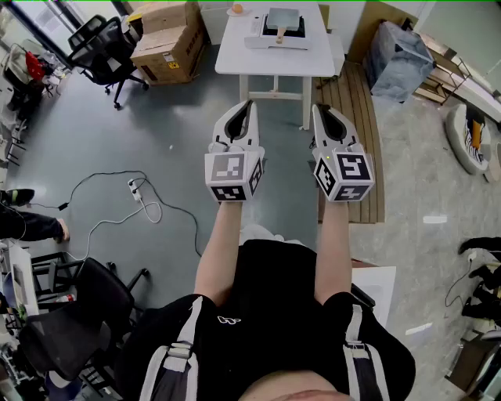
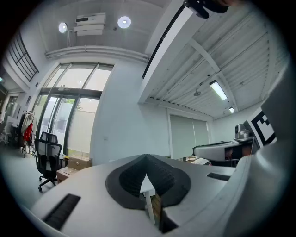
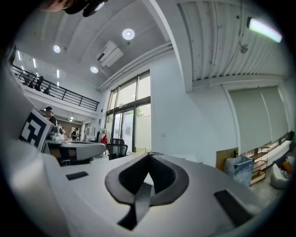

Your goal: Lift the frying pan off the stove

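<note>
In the head view a grey square frying pan (image 1: 283,22) with a wooden handle sits on a white stove (image 1: 258,41) on a white table (image 1: 235,59), far ahead of me. My left gripper (image 1: 249,105) and right gripper (image 1: 317,109) are held side by side in the air over the floor, well short of the table, both pointing toward it. Both are shut with nothing between the jaws. In the left gripper view the left gripper (image 2: 147,158) is shut and tilted upward at walls and ceiling. The right gripper view shows the right gripper (image 3: 149,156) shut likewise. Neither gripper view shows the pan.
Cardboard boxes (image 1: 168,39) and an office chair (image 1: 102,48) stand left of the table. A cable with a power strip (image 1: 138,188) lies on the floor at left. Wooden planks (image 1: 358,117) and a plastic-wrapped bin (image 1: 398,53) are to the right. Another chair (image 1: 86,301) is beside me.
</note>
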Available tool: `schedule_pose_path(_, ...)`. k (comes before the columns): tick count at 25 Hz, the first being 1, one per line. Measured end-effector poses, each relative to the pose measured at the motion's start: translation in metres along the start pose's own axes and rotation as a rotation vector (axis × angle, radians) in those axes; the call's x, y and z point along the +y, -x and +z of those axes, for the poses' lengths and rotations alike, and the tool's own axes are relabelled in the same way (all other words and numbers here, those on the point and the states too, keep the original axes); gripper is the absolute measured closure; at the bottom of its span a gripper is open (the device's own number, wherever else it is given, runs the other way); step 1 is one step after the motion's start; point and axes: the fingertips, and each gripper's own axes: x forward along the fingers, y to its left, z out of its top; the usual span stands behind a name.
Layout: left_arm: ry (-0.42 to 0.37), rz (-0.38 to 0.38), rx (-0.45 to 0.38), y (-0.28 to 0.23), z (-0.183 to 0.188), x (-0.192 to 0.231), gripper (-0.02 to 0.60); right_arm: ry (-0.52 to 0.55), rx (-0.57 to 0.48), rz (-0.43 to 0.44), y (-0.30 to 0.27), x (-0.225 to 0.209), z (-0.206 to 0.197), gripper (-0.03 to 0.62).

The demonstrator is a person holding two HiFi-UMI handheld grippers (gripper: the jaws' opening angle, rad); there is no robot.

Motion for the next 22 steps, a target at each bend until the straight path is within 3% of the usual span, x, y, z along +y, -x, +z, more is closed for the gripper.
schedule_pose_path(7, -0.003, 0.015, 0.024, -0.004, -0.006, -0.001, 0.589, -0.002, -0.001, 0.006, 0.002, -0.008, -0.001, 0.597)
schedule_pose_path(12, -0.007, 0.0, 0.033, -0.009, -0.009, -0.005, 0.589, -0.065, -0.027, 0.019, -0.001, -0.011, -0.003, 0.597)
schedule_pose_path(22, -0.005, -0.005, 0.016, -0.021, -0.005, -0.004, 0.589, -0.057, -0.039, 0.03, -0.008, -0.02, 0.002, 0.597)
